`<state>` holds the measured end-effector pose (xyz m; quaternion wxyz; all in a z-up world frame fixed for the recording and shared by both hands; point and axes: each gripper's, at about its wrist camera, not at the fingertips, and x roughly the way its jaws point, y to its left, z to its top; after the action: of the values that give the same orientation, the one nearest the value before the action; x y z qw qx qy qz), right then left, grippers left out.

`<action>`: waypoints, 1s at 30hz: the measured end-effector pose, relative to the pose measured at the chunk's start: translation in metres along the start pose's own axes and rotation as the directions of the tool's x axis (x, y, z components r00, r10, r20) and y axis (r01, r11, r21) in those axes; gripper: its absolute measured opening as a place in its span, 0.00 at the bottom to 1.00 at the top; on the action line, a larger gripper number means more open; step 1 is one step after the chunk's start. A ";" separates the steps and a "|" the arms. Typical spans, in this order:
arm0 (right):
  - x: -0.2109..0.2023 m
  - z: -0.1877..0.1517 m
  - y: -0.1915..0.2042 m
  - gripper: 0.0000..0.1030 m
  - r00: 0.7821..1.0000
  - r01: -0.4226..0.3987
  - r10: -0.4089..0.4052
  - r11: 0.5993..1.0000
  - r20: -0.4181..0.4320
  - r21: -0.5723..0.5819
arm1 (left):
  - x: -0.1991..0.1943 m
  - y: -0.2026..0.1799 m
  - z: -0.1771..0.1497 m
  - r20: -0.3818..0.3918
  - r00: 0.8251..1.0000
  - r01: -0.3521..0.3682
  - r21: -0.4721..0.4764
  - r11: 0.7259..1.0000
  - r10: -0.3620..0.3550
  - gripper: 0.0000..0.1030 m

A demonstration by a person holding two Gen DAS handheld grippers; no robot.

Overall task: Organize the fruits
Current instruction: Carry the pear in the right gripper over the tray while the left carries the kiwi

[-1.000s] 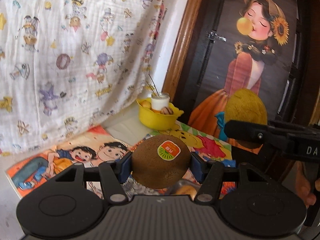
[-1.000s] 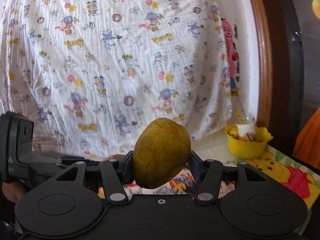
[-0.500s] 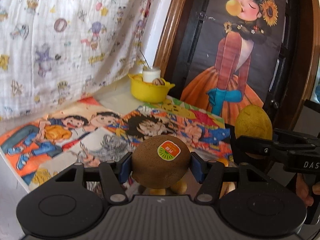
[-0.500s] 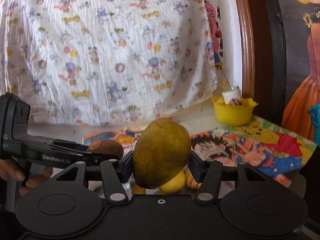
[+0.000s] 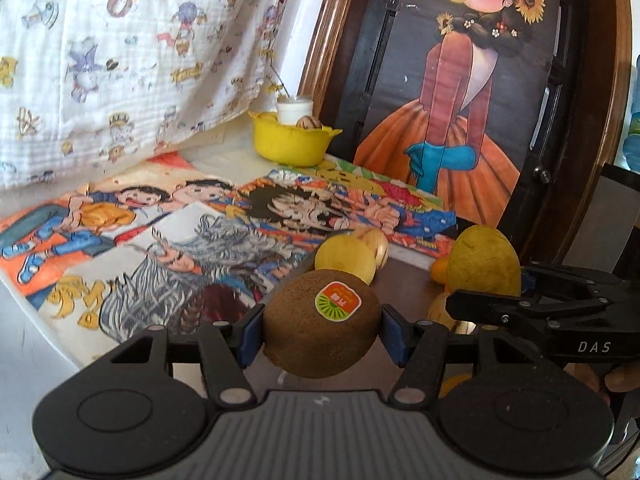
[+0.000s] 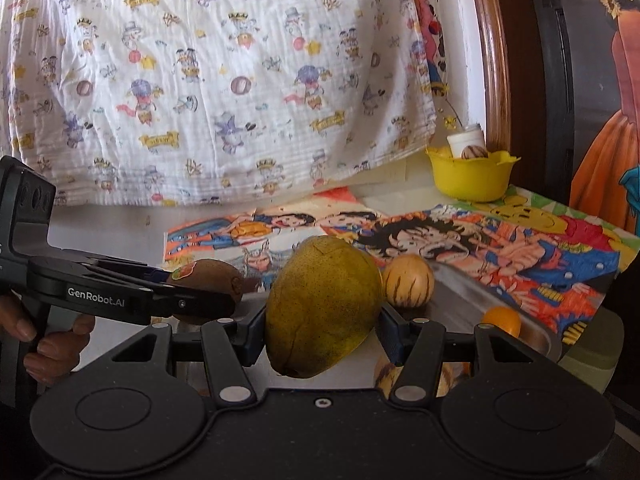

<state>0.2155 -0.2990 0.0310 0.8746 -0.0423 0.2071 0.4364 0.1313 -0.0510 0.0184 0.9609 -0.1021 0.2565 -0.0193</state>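
My left gripper (image 5: 321, 330) is shut on a brown kiwi (image 5: 320, 322) with a sticker, held above a metal tray (image 5: 404, 284). My right gripper (image 6: 322, 330) is shut on a yellow-green mango (image 6: 322, 306), also above the tray (image 6: 472, 300). In the left wrist view the mango (image 5: 482, 264) shows at the right in the other gripper. In the right wrist view the kiwi (image 6: 208, 274) shows at the left. Several fruits lie in the tray: a yellow fruit (image 5: 345, 260), a striped melon (image 6: 408, 280) and a small orange (image 6: 502, 320).
A yellow bowl (image 5: 290, 142) with a white cup stands at the back; it also shows in the right wrist view (image 6: 472, 174). Cartoon mats (image 5: 180, 232) cover the table. A printed cloth (image 6: 220, 80) hangs behind, and a dark door with a girl poster (image 5: 460, 100) stands at the right.
Both grippers have tilted and come down toward the table with their fruit still held. The tray and its fruits have come into view below them.
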 end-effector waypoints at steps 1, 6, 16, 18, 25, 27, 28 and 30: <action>0.001 -0.002 0.000 0.57 1.000 -0.002 0.002 1.000 -0.004 0.002 | 0.001 0.000 -0.002 -0.006 1.000 -0.002 -0.001 1.000 0.002 0.62; 0.007 -0.009 0.001 0.57 1.000 -0.006 0.006 1.000 -0.025 0.004 | 0.003 0.000 -0.010 -0.031 1.000 -0.004 0.009 1.000 0.005 0.62; 0.015 -0.012 0.004 0.57 0.998 -0.032 0.031 0.999 -0.056 -0.014 | 0.006 0.000 -0.015 -0.056 0.998 -0.020 0.018 1.000 0.021 0.62; 0.017 -0.013 0.004 0.57 0.997 -0.036 0.035 0.999 -0.064 -0.014 | 0.007 0.001 -0.015 -0.063 0.998 -0.025 0.021 0.999 0.027 0.62; 0.020 -0.014 0.002 0.57 0.995 -0.048 0.047 0.999 -0.084 -0.008 | 0.010 0.000 -0.016 -0.073 0.997 -0.031 0.029 0.999 0.033 0.62; 0.021 -0.014 0.001 0.57 0.994 -0.055 0.054 0.998 -0.090 -0.004 | 0.011 0.001 -0.016 -0.077 0.996 -0.033 0.030 0.999 0.035 0.62; 0.021 -0.014 0.000 0.57 0.994 -0.058 0.058 0.998 -0.093 0.001 | 0.011 0.001 -0.016 -0.078 0.996 -0.034 0.030 0.999 0.036 0.63; 0.023 -0.013 -0.001 0.57 0.993 -0.063 0.064 0.998 -0.099 0.009 | 0.012 0.001 -0.016 -0.080 0.996 -0.035 0.029 0.999 0.037 0.63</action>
<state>0.2237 -0.2857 0.0098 0.8490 -0.0546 0.2528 0.4608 0.1337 -0.0541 -0.0009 0.9514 -0.0833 0.2965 -0.0098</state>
